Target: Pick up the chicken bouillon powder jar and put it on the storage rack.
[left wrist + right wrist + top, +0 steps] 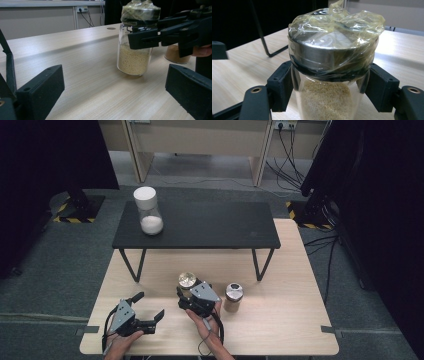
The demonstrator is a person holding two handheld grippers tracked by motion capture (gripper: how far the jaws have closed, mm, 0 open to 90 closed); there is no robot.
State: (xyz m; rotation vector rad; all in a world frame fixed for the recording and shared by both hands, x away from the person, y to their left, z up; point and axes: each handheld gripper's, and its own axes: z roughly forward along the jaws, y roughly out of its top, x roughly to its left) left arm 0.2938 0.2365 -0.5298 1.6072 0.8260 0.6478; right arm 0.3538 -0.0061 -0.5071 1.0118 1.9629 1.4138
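A glass jar [187,280] of pale yellow grains has a metal lid wrapped in yellowish film. My right gripper [187,289] is shut on it, the pads pressing the glass just under the lid [332,42]. In the left gripper view the jar [133,57] leans slightly, with its base at the wooden table [280,320]; whether it rests there I cannot tell. My left gripper [149,305] stands open at the table's near left, with nothing between its jaws, and points toward the jar.
A second metal-lidded jar [233,295] with brown contents stands just right of the held one. A low black bench [200,225] spans the far half of the table. On its left end stands a white-topped glass container [148,212].
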